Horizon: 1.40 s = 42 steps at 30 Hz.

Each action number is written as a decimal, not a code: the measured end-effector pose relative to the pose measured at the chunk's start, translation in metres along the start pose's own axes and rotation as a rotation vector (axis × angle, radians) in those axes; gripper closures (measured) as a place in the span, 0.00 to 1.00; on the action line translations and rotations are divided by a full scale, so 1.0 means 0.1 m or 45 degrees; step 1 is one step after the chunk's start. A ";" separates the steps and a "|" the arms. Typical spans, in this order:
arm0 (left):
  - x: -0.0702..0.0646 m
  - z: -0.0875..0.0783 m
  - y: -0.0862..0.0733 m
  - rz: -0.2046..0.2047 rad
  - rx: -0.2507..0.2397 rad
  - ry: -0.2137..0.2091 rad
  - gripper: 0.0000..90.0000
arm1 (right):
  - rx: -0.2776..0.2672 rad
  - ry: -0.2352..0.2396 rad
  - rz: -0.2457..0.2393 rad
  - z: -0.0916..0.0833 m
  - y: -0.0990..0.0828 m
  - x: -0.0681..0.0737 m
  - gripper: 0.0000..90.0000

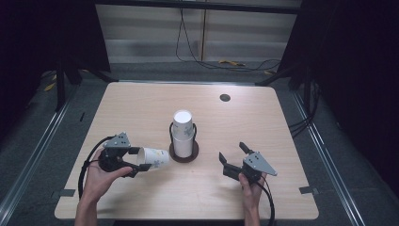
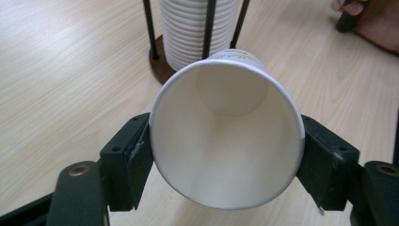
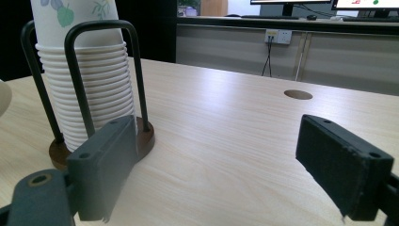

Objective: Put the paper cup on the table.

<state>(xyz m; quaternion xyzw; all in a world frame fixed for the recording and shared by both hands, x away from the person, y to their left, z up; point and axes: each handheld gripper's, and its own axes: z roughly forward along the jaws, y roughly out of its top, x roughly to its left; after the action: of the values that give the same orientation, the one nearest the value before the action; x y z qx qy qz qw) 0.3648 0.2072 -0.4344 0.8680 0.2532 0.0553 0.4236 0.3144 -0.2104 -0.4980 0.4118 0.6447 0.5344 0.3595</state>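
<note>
One paper cup (image 2: 226, 141) lies on its side between the left gripper's (image 1: 134, 162) fingers (image 2: 129, 165), its open mouth facing back toward the hand and its base pointing toward the cup holder (image 1: 183, 153). The fingers pinch it near the rim, one pad on each side, and in the left gripper view the rim looks slightly squeezed out of round.

Judging from this, the cup is either bound for the stack of cups (image 1: 182, 134) in the holder or just off it. Either way, the grip should stay light, since thin paper walls buckle easily. To seat it on the stack, the cup would need turning base up and lining up over the top cup, clear of the holder's black wire loops (image 3: 101, 70).

Just beyond the held cup's base stands the stack, near but not touching it. On the far side of the holder, the right gripper (image 1: 234, 157) rests low over the desk (image 1: 263, 122) with its fingers (image 3: 106, 165) spread wide and nothing between them; the holder's wooden base sits just past its nearer finger.
</note>
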 end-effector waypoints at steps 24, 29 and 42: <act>0.24 -0.04 0.28 -0.035 0.229 0.089 0.31 | -0.014 -0.051 0.012 0.02 -0.03 -0.03 0.14; 0.29 0.00 0.33 -0.022 0.303 0.099 0.30 | -0.016 -0.054 0.010 0.01 -0.03 -0.03 0.14; 0.38 0.08 0.56 0.020 0.536 0.154 0.30 | -0.032 -0.059 0.006 0.00 -0.04 -0.02 0.14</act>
<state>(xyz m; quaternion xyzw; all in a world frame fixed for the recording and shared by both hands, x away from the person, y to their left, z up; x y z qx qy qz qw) 0.4223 0.1918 -0.4016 0.9343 0.2775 0.0562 0.2166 0.3150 -0.2129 -0.5014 0.4211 0.6285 0.5337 0.3780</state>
